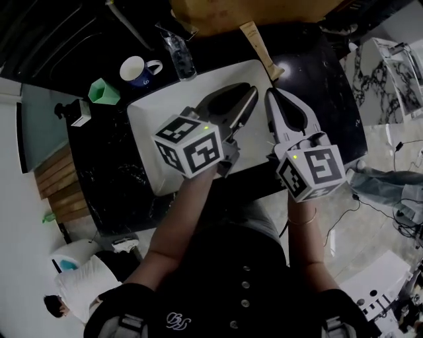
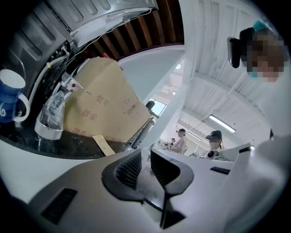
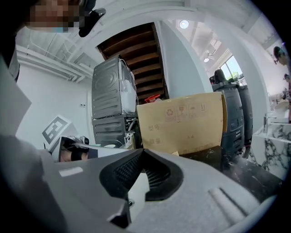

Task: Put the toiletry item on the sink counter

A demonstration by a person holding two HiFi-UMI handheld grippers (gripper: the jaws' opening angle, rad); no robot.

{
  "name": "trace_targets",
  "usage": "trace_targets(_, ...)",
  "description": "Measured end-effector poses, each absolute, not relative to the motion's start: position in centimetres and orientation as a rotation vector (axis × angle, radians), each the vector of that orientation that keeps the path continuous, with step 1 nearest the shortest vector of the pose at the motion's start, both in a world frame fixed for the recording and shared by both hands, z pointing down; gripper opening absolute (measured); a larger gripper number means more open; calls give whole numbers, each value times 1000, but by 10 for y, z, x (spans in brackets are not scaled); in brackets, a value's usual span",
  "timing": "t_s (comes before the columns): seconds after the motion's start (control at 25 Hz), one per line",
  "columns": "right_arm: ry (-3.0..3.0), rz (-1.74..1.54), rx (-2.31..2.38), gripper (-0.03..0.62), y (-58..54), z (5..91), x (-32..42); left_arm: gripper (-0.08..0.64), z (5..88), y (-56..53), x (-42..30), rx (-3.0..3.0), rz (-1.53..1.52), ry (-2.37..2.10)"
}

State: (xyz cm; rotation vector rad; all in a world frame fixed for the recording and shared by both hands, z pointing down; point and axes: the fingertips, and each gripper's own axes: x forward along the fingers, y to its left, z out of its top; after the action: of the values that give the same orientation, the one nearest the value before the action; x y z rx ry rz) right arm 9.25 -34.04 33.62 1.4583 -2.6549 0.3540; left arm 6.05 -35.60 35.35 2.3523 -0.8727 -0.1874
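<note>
A flat light wooden toiletry stick (image 1: 260, 46) lies on the black marble counter (image 1: 317, 72) just behind the far right corner of the white sink (image 1: 149, 115). In the left gripper view the wooden stick (image 2: 103, 144) shows ahead and to the left of the jaws. My left gripper (image 1: 250, 92) hovers over the sink basin, shut and holding nothing. My right gripper (image 1: 272, 94) hangs beside it over the sink's right rim, also shut and empty, its tips a short way in front of the stick's near end. Both grippers' jaws (image 2: 148, 154) (image 3: 143, 152) stand together.
A blue mug (image 1: 137, 71), a green box (image 1: 104, 92) and a clear plastic packet (image 1: 180, 53) stand on the counter behind the sink's left half. A cardboard box (image 1: 251, 13) rises at the back. The counter's front edge runs below the grippers. People stand farther off in the room.
</note>
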Motion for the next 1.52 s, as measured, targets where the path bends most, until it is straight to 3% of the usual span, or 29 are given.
trace_targets(0.56,-2686,231,1467,4,-281,302,57,31,308,-286,35,2608,-88,-848)
trace_targets(1.52,-2712,221,1375,3,-242,302,31,14,304,-242,0,2692,-62,-912)
